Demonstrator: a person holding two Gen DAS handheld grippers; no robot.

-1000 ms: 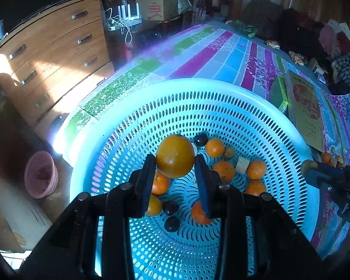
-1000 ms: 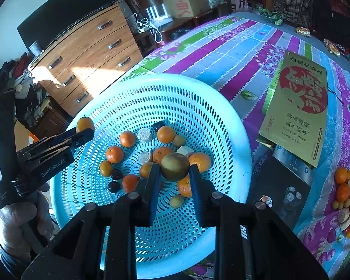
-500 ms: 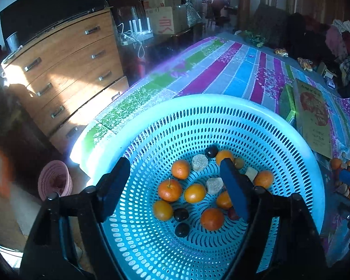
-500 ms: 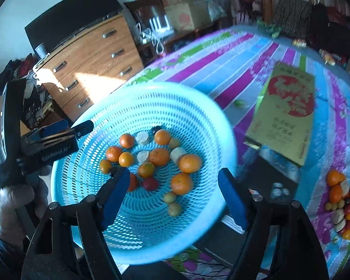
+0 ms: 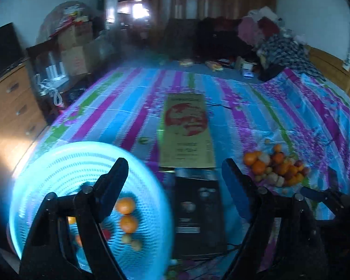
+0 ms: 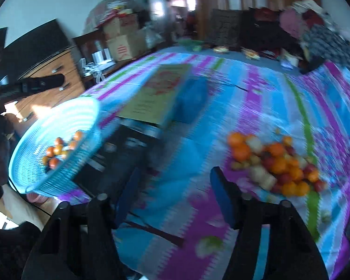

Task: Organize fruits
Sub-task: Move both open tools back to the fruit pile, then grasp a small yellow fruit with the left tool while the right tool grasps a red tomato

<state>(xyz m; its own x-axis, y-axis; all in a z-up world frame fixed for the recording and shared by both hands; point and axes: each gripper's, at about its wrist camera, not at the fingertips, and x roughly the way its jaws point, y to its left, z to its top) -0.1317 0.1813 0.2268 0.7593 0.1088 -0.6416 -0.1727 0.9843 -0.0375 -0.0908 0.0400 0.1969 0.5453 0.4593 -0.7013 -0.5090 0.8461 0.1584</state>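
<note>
A light blue perforated basket (image 5: 58,149) (image 6: 86,107) sits at the left and holds several oranges and small fruits (image 5: 126,214). A loose pile of oranges and other small fruits (image 5: 275,165) (image 6: 275,163) lies on the striped cloth at the right. My left gripper (image 5: 173,165) hangs over the basket's right rim and a black box, its jaws opening and empty. My right gripper (image 6: 175,182) is above bare cloth left of the pile, its jaws closing with nothing between them. Both views are blurred by motion.
A tan flat box with a red print (image 5: 186,128) and a black box (image 5: 198,210) lie between basket and pile. A wooden chest of drawers (image 5: 9,107) stands left of the cloth. Clothes and clutter (image 5: 268,37) are heaped at the far end.
Each gripper held a fruit over the basket a second ago; both let go, opened, and swung right, away from the basket and over the cloth. The fruits now lie in the basket.
</note>
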